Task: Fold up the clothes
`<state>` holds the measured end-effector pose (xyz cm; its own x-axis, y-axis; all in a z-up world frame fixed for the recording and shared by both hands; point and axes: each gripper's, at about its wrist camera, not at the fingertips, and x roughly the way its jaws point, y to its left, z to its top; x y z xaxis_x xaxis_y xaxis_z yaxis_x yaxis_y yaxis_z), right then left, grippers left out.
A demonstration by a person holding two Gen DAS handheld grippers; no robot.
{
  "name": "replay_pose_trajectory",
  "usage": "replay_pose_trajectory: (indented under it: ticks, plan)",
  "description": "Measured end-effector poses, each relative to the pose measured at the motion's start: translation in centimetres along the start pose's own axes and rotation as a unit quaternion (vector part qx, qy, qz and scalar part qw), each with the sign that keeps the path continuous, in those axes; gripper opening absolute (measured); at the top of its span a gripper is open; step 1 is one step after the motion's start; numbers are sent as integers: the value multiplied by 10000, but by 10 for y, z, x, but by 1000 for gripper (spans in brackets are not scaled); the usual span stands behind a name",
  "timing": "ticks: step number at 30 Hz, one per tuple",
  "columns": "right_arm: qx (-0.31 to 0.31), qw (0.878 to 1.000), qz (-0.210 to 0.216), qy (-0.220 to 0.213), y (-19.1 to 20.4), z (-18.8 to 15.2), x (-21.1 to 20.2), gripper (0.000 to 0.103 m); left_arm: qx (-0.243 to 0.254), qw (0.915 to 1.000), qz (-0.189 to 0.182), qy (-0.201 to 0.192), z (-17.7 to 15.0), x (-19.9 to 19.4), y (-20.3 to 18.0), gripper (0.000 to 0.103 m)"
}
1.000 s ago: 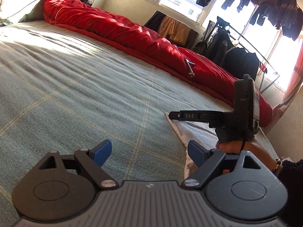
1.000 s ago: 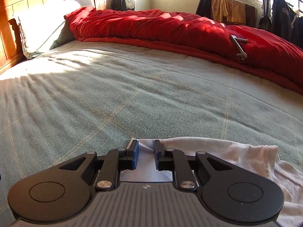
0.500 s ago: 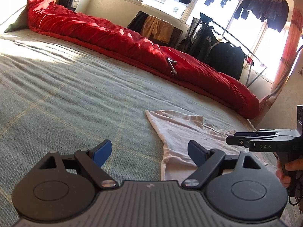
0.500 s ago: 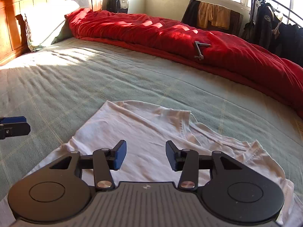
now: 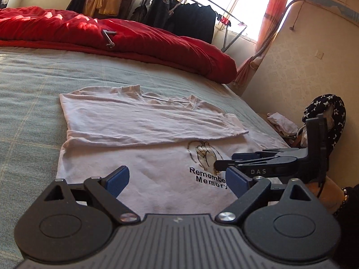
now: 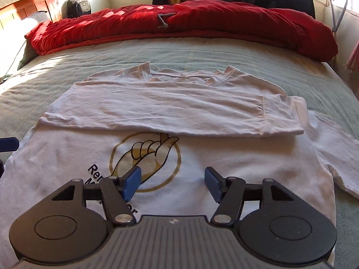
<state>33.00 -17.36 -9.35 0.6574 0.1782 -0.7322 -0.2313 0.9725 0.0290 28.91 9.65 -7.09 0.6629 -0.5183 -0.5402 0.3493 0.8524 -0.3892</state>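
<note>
A white T-shirt (image 6: 179, 103) with a printed hand logo (image 6: 145, 154) lies flat on the green bedspread (image 6: 67, 67). Its far part is folded over toward me, and the fold's edge runs across the middle. My left gripper (image 5: 177, 178) hovers open over the shirt's near part with nothing between its blue pads. My right gripper (image 6: 172, 182) hangs above the logo; its jaws are opening and hold no cloth. In the left wrist view the right gripper (image 5: 226, 160) comes in from the right, held by a hand (image 5: 325, 190).
A red duvet (image 5: 134, 38) runs along the bed's far side with a metal crank (image 5: 108, 38) on it. Behind it stand a rack of dark coats (image 5: 179, 13) and a backpack (image 6: 77, 5). Loose clothes (image 5: 325, 109) lie off the bed's right edge by the wall.
The right gripper let go of the shirt's edge and its jaws spread. Both grippers drew back toward the near side, leaving the shirt's far part folded over.
</note>
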Motion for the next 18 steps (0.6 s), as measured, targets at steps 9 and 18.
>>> replay_pose_trajectory:
  ticks: [9,18]
  plan:
    - [301,9993,-160,-121,-3,-75,-49,103,-148,9931,-1136,-234,3,-23,-27,96]
    - [206,9997,-76,-58,-6,-61,-58,103,-20,9975,-265,655,-22,30,-25,96]
